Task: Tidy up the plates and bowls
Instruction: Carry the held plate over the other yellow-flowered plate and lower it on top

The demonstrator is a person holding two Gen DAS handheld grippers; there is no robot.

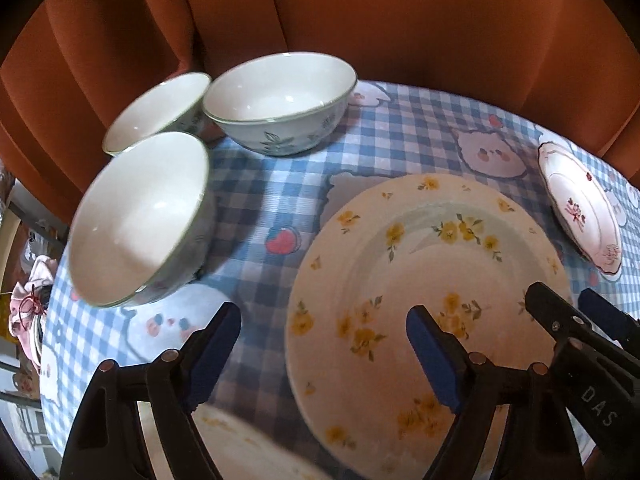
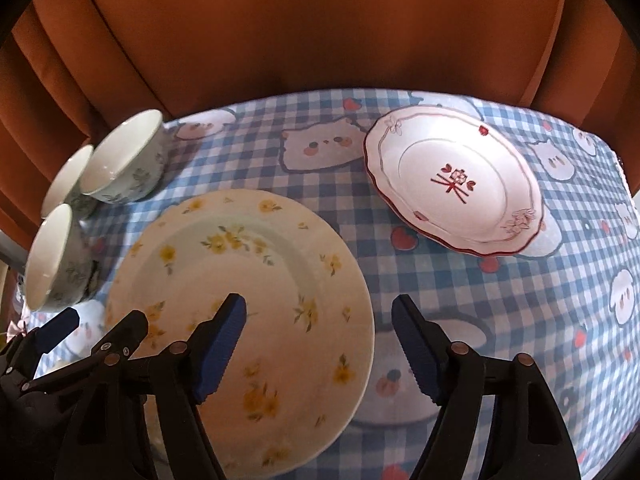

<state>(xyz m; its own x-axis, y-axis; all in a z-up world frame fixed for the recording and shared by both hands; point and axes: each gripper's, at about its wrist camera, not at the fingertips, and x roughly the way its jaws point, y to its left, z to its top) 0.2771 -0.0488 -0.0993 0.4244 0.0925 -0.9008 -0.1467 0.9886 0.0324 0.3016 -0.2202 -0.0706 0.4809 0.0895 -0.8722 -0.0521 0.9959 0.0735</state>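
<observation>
A large cream plate with yellow flowers [image 1: 420,280] lies on the checked tablecloth, also in the right wrist view [image 2: 248,280]. A smaller white plate with a red rim [image 2: 452,184] lies to its right, seen at the edge of the left wrist view [image 1: 580,208]. Three white bowls with green leaf print stand at the left: [image 1: 280,100], [image 1: 156,108], [image 1: 140,216]. My left gripper [image 1: 324,344] is open and empty above the big plate's left edge. My right gripper [image 2: 320,340] is open and empty above its right edge.
The blue-and-white checked tablecloth [image 2: 520,300] covers the table. An orange curtain [image 2: 320,32] hangs behind its far edge. A second pale plate's rim [image 1: 240,440] shows under my left gripper. Clutter lies beyond the table's left edge [image 1: 28,308].
</observation>
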